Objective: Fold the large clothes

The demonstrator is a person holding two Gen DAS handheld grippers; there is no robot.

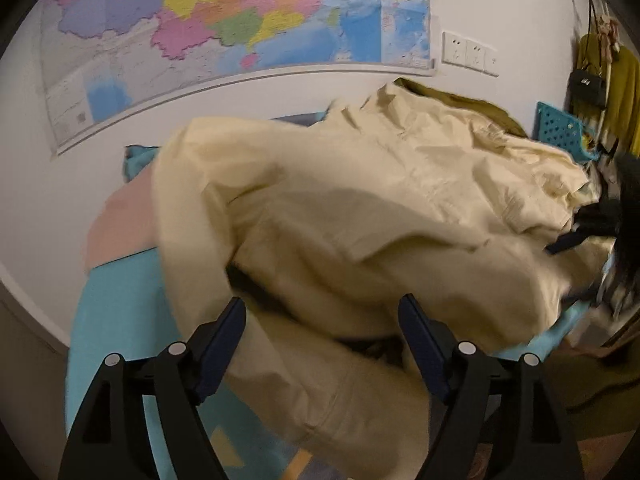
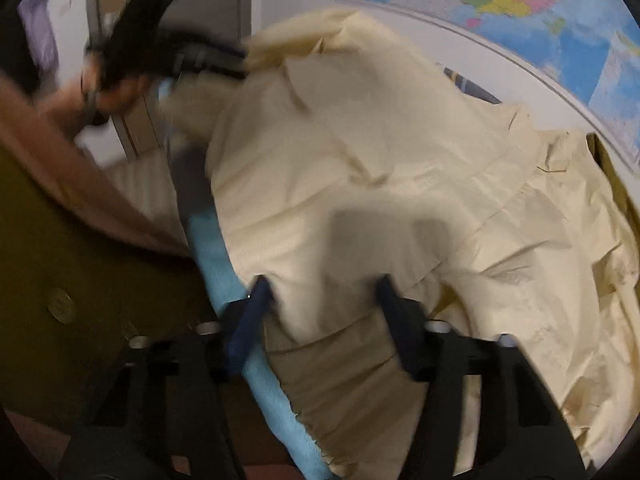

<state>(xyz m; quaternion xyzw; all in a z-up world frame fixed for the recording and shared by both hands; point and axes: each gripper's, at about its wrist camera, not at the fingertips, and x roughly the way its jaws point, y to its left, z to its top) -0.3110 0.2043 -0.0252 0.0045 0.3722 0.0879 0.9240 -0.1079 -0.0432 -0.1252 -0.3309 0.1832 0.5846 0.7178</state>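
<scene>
A large cream jacket (image 1: 360, 200) lies crumpled on a turquoise sheet (image 1: 120, 300). My left gripper (image 1: 320, 308) hovers over its near part, jaws wide open, fabric below and between the fingers but not pinched. The right wrist view shows the same jacket (image 2: 360, 160) and the sheet (image 2: 208, 240). My right gripper (image 2: 324, 284) has a bunch of the jacket's hem between its half-open fingers, and the pads do not clearly press it. The left gripper (image 2: 224, 60) shows blurred at the jacket's far end. The right gripper (image 1: 580, 232) is a dark blur at the jacket's right edge.
A wall map (image 1: 200, 20) hangs behind the bed, with sockets (image 1: 468, 54) beside it. A teal basket (image 1: 560, 128), a black bag (image 1: 588, 84) and mustard clothing hang at the right. A pink cloth (image 1: 120, 228) lies left. A person's arm (image 2: 80, 180) crosses the left.
</scene>
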